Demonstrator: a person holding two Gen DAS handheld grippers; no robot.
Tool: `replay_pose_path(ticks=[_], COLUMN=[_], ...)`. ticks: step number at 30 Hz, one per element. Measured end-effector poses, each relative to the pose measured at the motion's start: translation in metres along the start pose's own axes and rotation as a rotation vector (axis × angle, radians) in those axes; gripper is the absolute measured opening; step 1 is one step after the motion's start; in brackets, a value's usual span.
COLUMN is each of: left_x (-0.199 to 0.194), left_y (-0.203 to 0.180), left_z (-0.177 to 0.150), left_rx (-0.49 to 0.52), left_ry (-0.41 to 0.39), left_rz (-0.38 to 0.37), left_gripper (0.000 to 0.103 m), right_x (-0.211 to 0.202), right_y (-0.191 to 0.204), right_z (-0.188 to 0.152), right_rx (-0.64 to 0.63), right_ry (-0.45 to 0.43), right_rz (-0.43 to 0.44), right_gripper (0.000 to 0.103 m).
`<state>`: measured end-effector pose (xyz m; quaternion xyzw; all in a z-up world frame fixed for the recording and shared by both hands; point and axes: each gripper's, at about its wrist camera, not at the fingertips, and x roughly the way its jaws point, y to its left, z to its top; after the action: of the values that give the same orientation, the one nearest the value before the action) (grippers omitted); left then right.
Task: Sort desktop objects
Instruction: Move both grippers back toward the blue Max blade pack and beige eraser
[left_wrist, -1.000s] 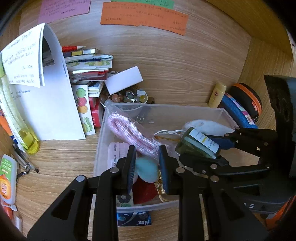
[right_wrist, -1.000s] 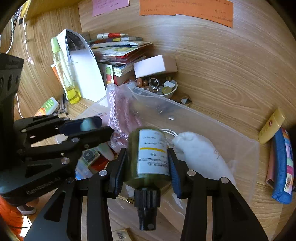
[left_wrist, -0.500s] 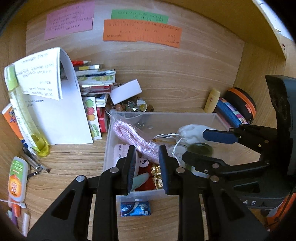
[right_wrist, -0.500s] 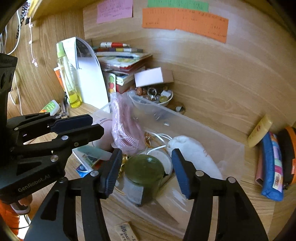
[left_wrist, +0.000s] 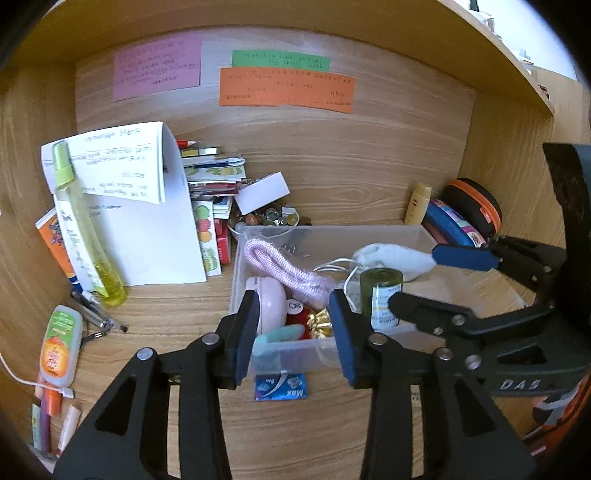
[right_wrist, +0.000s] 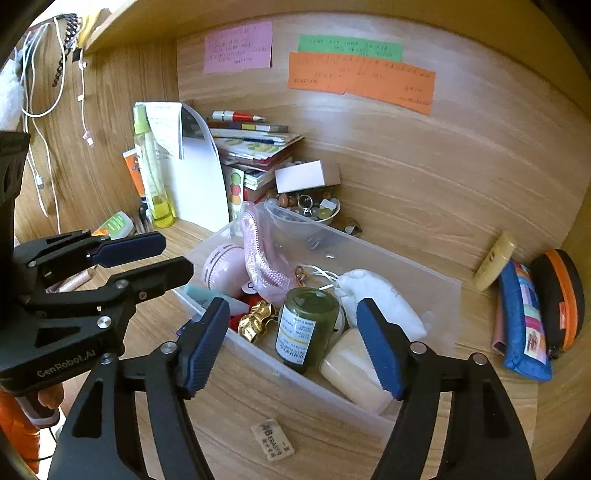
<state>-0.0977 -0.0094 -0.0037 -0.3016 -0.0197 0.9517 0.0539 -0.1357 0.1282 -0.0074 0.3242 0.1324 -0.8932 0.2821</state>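
Dark green glass marks the bottle that now stands upright inside the clear plastic bin, slightly below the centre of the right wrist view, its long axis near vertical with the flat end up, the white label facing the camera and the cap hidden. The right tongs are opening around it with empty jaws: both blue pads stand clear of the glass on either side, so the bottle rests on its own among a white cloth pouch, a cream-coloured case and gold foil. The left tongs, low in the left wrist view, are also opening and grip nothing; a mint-coloured piece lies in the bin's near corner, seen between the pads, untouched by either. The step in hand looks like the release after dropping items into the bin, with both tools clear of its rim. Loose things remain on the wooden table: a blue packet just in front of the bin, an eraser at the bottom of the right view, a blue pencil case at the right edge. The next move probably calls for picking one of these, lining up fully spread jaws over it and lowering them to the tabletop.
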Motion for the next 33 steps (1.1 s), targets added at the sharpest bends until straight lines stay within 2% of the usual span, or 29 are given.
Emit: replay_pose_path(ticks=[2,6,9,13,20,29,33], left_x=[-0.004,-0.009,-0.011,-0.011,0.003,0.041,0.052], left_y=[0.002,0.006,0.009,0.013,0.020,0.020,0.016], left_z=[-0.004,-0.012,-0.019,-0.030,-0.053,-0.072,-0.073], left_rx=[-0.001,-0.002,-0.001,0.008,-0.012,-0.035,-0.028], left_ry=[-0.002,0.002,0.005,0.027,0.115,0.237,0.259], left_rz=[0.012,0.024,0.037,0.045,0.028,0.011,0.018], left_gripper=[0.047,0.049,0.059,0.060,0.061,0.063,0.063], right_x=[-0.005,-0.014,-0.020,-0.026,-0.029,-0.011,-0.002], right_y=[0.003,0.007,0.010,0.008,0.000,-0.001,-0.005], right_z=[-0.002,-0.009,-0.016,-0.030,-0.063,-0.101,-0.108], right_rx=[-0.004,-0.005,-0.002,0.010,0.038,0.083,0.107], right_ry=[-0.006,-0.015,-0.016,-0.007,0.056,0.159,0.190], right_rz=[-0.007,-0.009,-0.010,-0.008,-0.008,0.030,0.044], right_gripper=[0.068,0.071,0.072,0.073,0.073,0.072,0.070])
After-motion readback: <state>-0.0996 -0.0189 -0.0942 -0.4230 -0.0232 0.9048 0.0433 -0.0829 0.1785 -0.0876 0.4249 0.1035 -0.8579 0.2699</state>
